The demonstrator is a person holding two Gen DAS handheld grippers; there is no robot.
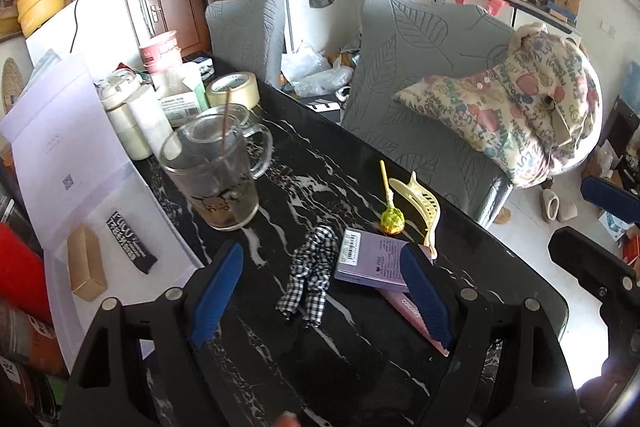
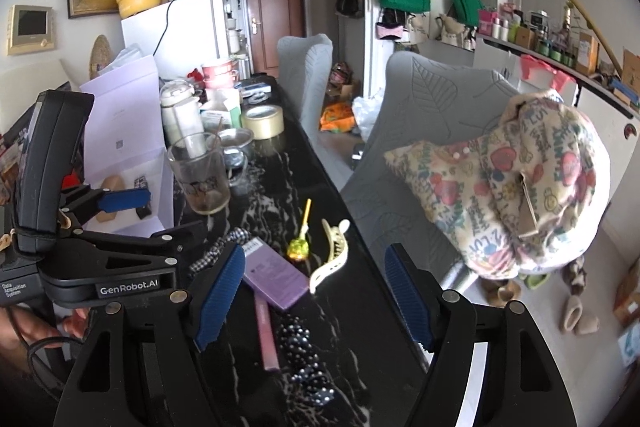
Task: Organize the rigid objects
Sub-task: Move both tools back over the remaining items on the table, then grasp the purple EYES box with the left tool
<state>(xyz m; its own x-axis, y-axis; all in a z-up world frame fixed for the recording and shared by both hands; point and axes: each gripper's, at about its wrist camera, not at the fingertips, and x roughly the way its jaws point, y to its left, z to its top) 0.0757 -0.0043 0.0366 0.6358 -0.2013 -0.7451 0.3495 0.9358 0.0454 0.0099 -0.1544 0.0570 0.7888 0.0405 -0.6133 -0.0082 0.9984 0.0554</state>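
On the black marble table (image 1: 304, 355) lie a purple box (image 1: 370, 261), a pink flat box (image 1: 412, 319) under it, a cream hair claw (image 1: 424, 209), a yellow-green lollipop (image 1: 392, 221) and a checkered scrunchie (image 1: 310, 275). My left gripper (image 1: 320, 301) is open and empty, hovering just above the scrunchie and purple box. My right gripper (image 2: 316, 299) is open and empty, above the purple box (image 2: 274, 277), the pink box (image 2: 266, 331), a black beaded hair tie (image 2: 306, 359), the lollipop (image 2: 298, 247) and the claw (image 2: 332, 259). The left gripper's body (image 2: 100, 255) shows at the right view's left.
A glass mug (image 1: 218, 171) with a stick stands behind the items, with a tape roll (image 1: 234, 91), bottles and boxes further back. An open white gift box (image 1: 80, 187) lies left. Grey chairs (image 1: 424, 83) with a printed cushion (image 1: 516, 107) flank the table's right edge.
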